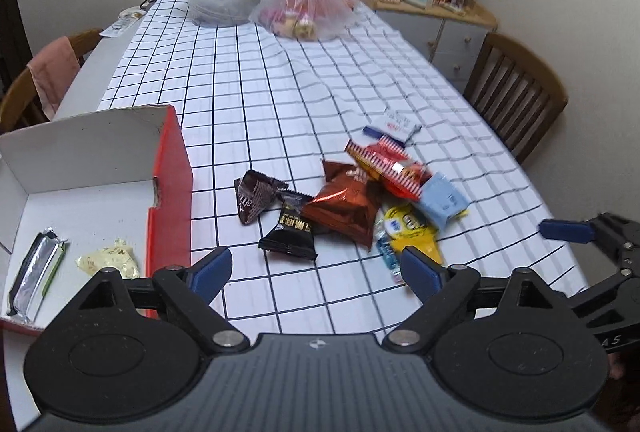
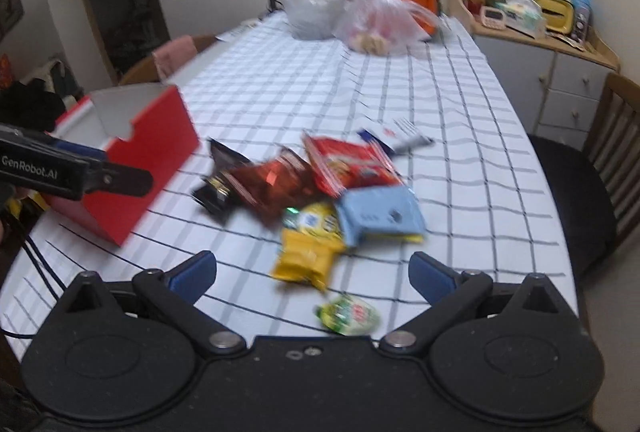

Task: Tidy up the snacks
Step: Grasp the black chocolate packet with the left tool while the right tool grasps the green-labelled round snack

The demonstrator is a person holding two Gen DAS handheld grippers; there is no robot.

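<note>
Snacks (image 1: 352,208) beyond empty, spread fingers (image 1: 212,268)

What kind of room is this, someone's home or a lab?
Most likely a home dining room: a long table under a white grid-patterned tablecloth, wooden slat-backed chairs beside it, and a cluttered pale sideboard with drawers against the wall.

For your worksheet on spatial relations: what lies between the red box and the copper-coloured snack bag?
Two dark snack packets on the checked tablecloth, clearest in the left wrist view.
</note>
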